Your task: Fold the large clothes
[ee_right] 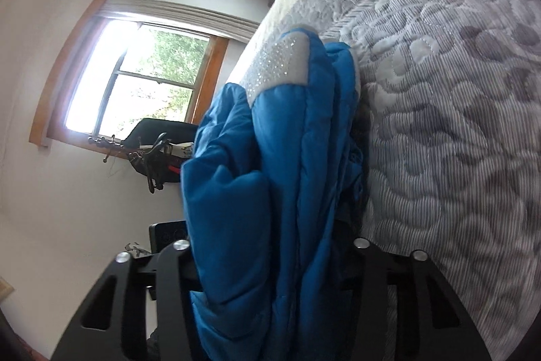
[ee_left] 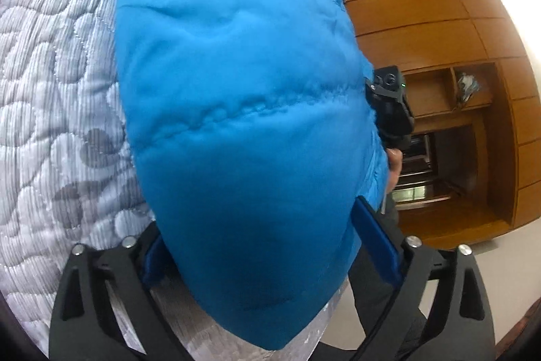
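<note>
I'm over the bed (ee_right: 456, 90) now, a wide quilted cover in grey and white, ribbed with stitched pebble shapes. Against it sits the blue puffer jacket (ee_left: 243, 110), bunched into several thick layers along the bed's edge, so I'd judge the folding is well under way, not finished: the layers look loose and uneven in the right wrist view, and they need squaring and laying flat. The jacket is smooth, slightly shiny, padded, with quilting seams across rounded puffy panels; a pale sparkly patch (ee_right: 280, 63) shows near its top. My left gripper (ee_left: 270, 256) has its blue-padded fingers on either side of a fat jacket lobe, clamped around that bulk as far as I can tell. My right gripper (ee_right: 270, 263) straddles the stacked folds, fabric filling the gap between its black fingers, so it appears to be gripping the jacket too. That right tool (ee_left: 392, 110) peeks past the jacket in the left view.
</note>
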A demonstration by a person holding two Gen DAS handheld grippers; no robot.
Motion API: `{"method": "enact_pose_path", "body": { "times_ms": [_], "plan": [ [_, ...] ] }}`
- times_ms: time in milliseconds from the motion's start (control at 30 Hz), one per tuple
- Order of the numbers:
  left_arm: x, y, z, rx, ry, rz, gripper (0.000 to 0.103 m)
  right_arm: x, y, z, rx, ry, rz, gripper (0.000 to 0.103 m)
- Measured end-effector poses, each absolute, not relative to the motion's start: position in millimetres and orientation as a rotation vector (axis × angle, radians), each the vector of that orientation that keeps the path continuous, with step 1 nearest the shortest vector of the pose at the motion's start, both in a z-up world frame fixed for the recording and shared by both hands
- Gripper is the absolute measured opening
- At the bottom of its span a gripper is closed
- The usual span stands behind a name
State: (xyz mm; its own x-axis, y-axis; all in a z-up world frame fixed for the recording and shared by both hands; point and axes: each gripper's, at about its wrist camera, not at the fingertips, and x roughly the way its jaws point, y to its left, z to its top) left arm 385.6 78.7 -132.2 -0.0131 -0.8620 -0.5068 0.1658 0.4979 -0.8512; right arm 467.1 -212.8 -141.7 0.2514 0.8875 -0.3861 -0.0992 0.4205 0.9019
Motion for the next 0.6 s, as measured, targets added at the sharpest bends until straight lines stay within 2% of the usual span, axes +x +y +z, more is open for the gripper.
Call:
{"method": "enact_pose_path", "body": {
  "times_ms": [133,233,600],
  "plan": [
    [386,82,-126,-0.654,1.351,-0.94,0.075,447,-203,-127,0.885,1.067,0.806,0.043],
    [381,91,-119,-0.63,1.353,-0.96,0.072,433,-190,-118,0.882,1.048,0.802,0.042],
    [311,185,-75,-0.52,1.353,-0.957,0.071,344,-81,-91,0.882,1.011,0.865,0.042]
  ]
}}
